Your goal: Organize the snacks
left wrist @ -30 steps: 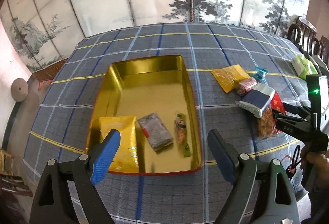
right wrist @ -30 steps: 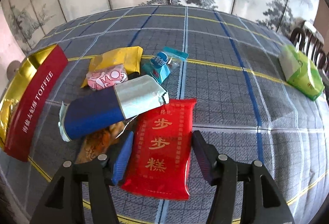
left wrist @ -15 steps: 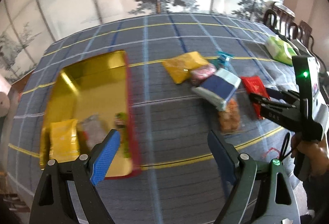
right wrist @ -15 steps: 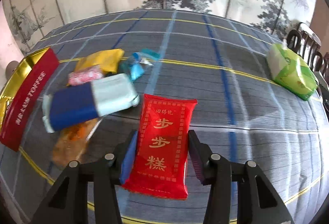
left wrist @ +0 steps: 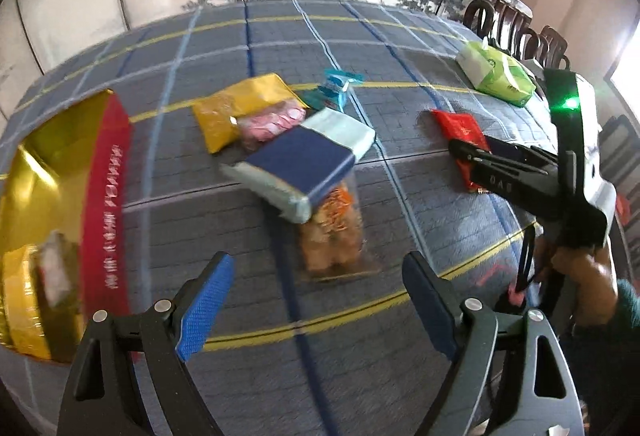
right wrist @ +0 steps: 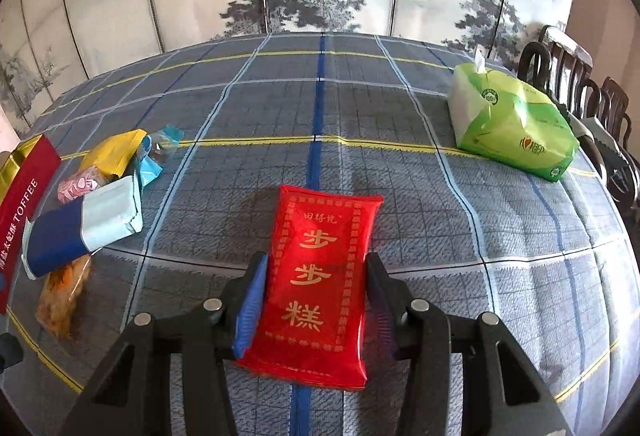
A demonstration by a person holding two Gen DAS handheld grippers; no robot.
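My right gripper point(right wrist: 316, 264) is shut on a red packet with gold characters point(right wrist: 320, 256), its blue pads pressing both long sides. In the left wrist view that gripper point(left wrist: 472, 156) holds the red packet point(left wrist: 456, 124) just over the cloth, right of the pile. My left gripper point(left wrist: 318, 264) hovers wide, jaws easing inward, nothing between them, above a clear bag of orange snacks point(left wrist: 332, 236). A blue-and-white pack point(left wrist: 300, 160) lies across that bag. The gold tin with red wall point(left wrist: 106, 188) at left holds a yellow packet and other snacks.
A yellow packet point(left wrist: 236, 108), a pink sweet point(left wrist: 272, 120) and a teal wrapper point(left wrist: 336, 86) lie behind the blue pack. A green tissue pack point(right wrist: 508, 124) sits at the far right by dark chairs point(right wrist: 580, 84). A painted screen backs the checked tablecloth.
My left gripper swung right, from over the tin to over the snack pile. My right gripper closed on the red packet and drew it right, away from the pile.
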